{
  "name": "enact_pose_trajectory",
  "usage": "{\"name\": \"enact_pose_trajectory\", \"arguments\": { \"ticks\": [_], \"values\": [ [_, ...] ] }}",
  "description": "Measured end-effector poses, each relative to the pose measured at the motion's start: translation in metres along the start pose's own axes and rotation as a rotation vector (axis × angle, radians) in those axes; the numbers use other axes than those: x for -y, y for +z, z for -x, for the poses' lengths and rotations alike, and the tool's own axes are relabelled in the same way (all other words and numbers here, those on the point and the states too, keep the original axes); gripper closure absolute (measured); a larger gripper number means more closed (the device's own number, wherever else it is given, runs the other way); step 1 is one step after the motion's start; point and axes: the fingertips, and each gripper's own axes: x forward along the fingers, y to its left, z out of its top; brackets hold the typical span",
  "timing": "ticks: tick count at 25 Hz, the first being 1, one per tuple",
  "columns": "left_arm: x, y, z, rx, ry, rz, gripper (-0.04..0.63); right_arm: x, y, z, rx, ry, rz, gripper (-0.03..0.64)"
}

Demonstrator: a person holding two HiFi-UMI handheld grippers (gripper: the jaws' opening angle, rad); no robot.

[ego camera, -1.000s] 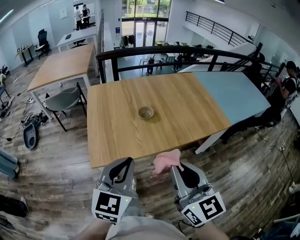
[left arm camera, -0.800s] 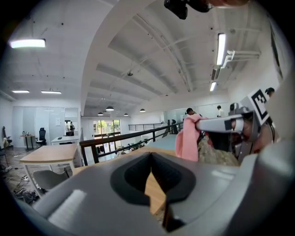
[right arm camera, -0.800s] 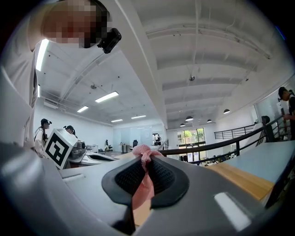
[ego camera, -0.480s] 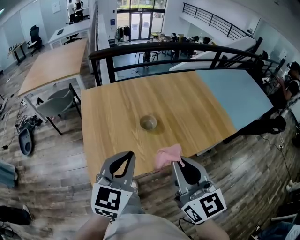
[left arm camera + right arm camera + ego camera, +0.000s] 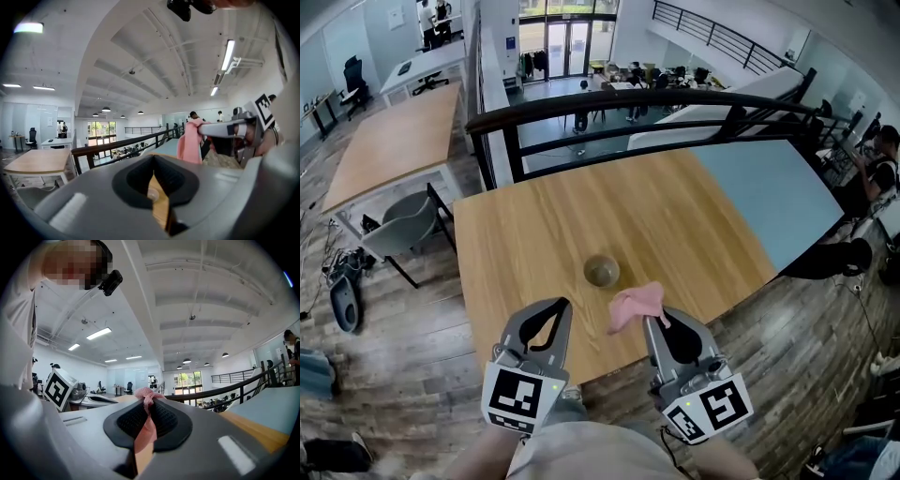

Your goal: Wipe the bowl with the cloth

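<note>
The right hand-held gripper is clamped on the pink cloth, which bunches out past its tips. Beside it, the left hand-held gripper has its jaws together with nothing between them. The bowl stands ahead of both on the tabletop, apart from the cloth. Wiping looks not yet begun: reaching, steadying and rubbing the bowl all remain.
</note>
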Motion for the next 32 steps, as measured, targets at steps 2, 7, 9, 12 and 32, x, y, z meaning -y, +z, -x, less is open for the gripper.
{"name": "enact_pose_trajectory", "arguments": {
  "ticks": [2,7,9,12,32],
  "values": [
    [-0.01,0.002,-0.011,-0.002,-0.007,0.001,0.594,0.004,0.004,-0.013,0.009,-0.003,0.002,0.594],
    [-0.03,0.0,-0.033,-0.001,-0.011,0.006,0.594,0.017,0.0,-0.044,0.002,-0.015,0.001,0.594],
    [-0.034,-0.002,-0.041,-0.005,-0.01,0.021,0.594,0.023,-0.003,-0.052,-0.008,-0.013,-0.001,0.594],
    [-0.036,-0.008,-0.054,-0.028,-0.02,0.053,0.594,0.032,-0.006,-0.061,-0.008,0.007,-0.012,0.594],
    [-0.052,-0.086,-0.169,-0.204,-0.025,0.23,0.537,0.111,-0.072,-0.134,-0.103,0.086,-0.084,0.594]
  ]
}}
